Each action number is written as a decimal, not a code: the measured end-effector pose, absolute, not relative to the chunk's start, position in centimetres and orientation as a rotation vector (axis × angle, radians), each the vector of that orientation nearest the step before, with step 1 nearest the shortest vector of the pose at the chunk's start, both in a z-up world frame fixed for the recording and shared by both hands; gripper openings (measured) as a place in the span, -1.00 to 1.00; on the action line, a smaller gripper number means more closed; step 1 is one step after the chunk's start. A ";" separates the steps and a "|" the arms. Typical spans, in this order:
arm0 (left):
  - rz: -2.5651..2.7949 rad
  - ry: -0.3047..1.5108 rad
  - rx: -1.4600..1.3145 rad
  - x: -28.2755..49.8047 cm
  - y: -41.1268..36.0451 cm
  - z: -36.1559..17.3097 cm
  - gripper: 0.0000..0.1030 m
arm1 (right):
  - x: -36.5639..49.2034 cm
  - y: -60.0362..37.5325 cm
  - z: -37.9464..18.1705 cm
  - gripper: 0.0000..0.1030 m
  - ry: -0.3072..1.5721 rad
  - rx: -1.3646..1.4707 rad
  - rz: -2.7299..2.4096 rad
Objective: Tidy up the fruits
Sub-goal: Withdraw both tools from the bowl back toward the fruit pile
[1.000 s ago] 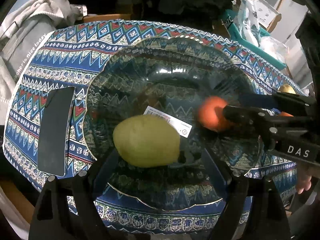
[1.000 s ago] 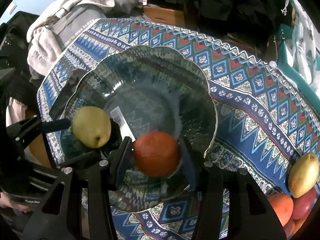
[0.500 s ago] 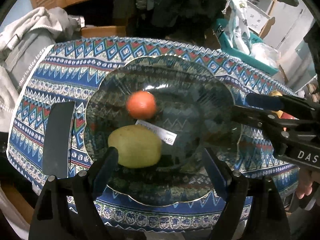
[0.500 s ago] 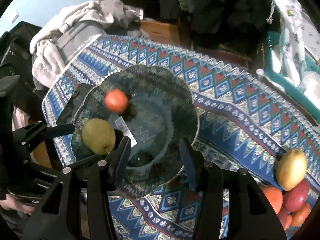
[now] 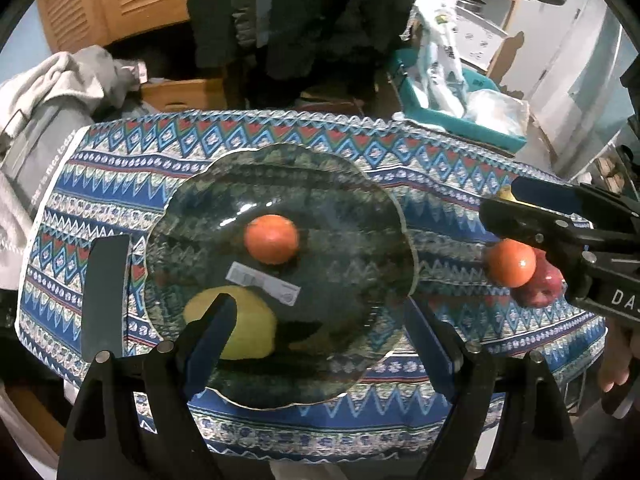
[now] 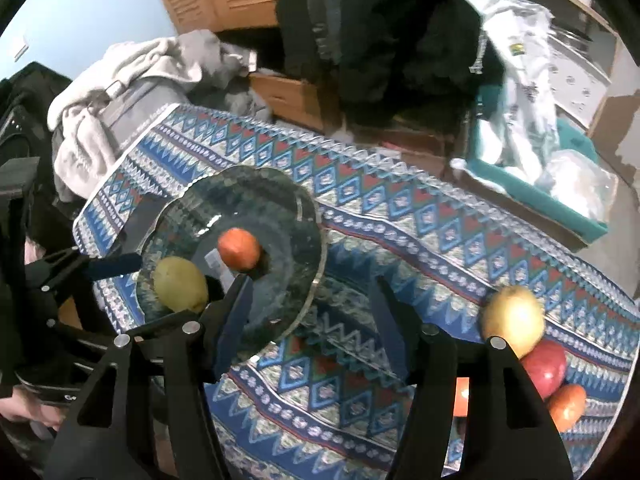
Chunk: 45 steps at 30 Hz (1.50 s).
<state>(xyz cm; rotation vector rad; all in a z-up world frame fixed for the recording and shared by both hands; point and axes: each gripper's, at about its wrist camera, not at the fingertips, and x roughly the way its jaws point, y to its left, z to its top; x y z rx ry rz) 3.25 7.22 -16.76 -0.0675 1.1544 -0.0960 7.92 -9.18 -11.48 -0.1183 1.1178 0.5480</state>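
Two fruits, an orange (image 5: pixel 272 239) and a pear (image 5: pixel 236 324), lie in the glass plate (image 5: pixel 384 216) beneath the wide-open, empty left tool (image 5: pixel 316 332), while the right tool (image 6: pixel 310 320), equally open and empty, faces the pile (image 6: pixel 532 352) awaiting collection on the tabletop (image 6: pixel 400 232).

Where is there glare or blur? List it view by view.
Left wrist view: white glare streaks on the dark glass scalloped plate, highlight on the round orange fruit off the plate; fisheye bends the patterned blue tablecloth.
Right wrist view: yellow pear overexposed, background soft.
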 end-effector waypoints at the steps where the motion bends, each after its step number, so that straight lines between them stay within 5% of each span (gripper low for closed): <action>1: -0.105 1.153 -0.069 3.3 6.9 -16.6 0.68 | 7.9 -9.6 -11.3 0.19 1.115 -0.119 0.538; 45: -0.295 1.115 0.036 4.5 -8.6 -12.4 0.68 | 3.4 -32.4 -6.0 0.40 0.978 -0.019 0.175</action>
